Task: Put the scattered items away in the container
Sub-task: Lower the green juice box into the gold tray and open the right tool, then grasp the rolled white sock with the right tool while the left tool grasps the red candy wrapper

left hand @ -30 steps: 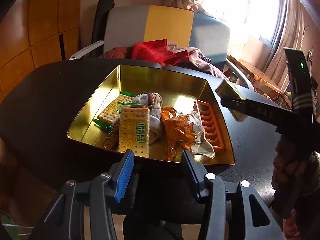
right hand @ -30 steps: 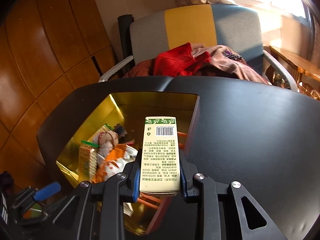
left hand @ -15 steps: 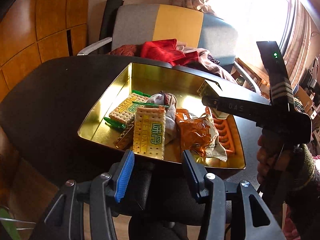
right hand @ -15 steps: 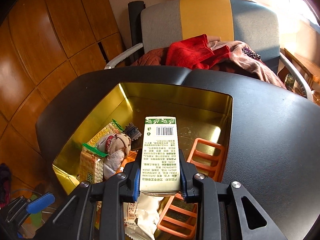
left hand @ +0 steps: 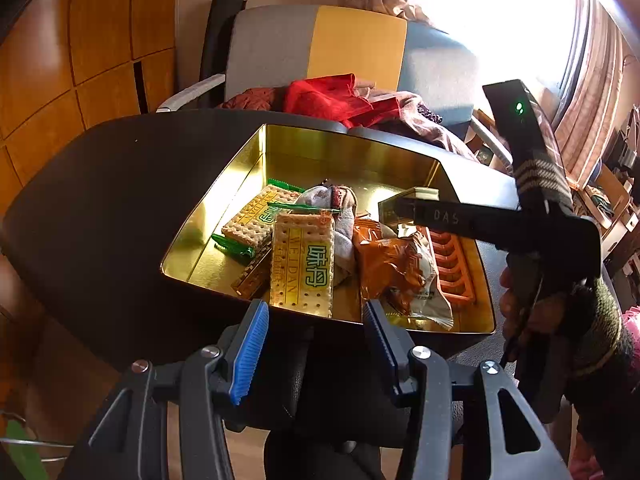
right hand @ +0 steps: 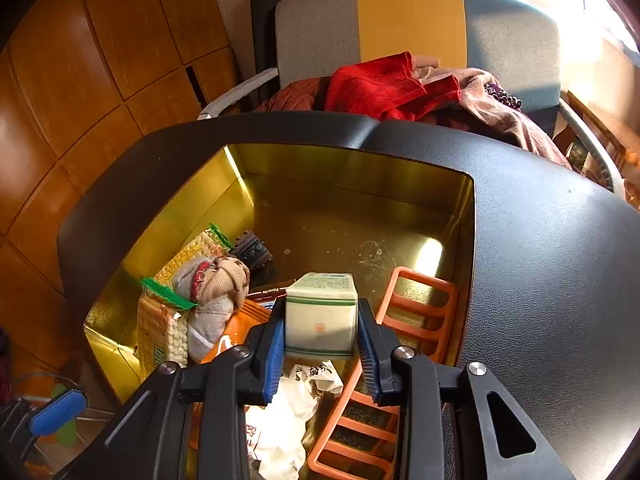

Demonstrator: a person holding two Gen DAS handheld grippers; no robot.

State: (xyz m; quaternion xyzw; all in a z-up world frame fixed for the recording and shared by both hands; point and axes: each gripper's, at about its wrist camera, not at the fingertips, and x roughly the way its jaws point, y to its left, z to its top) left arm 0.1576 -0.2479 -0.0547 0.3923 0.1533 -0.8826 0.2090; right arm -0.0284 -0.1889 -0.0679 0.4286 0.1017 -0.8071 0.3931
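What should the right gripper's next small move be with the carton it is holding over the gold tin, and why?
Probably lower a little and open. The right gripper is shut on the small carton, already inside the gold tin's walls, above the orange snack bag and beside the orange rack. The left gripper is open and empty, clear of the tin.

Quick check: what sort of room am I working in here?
Most likely a lived-in home room: an armchair piled with clothes, wood wall panels, and a curtained window behind the black table.
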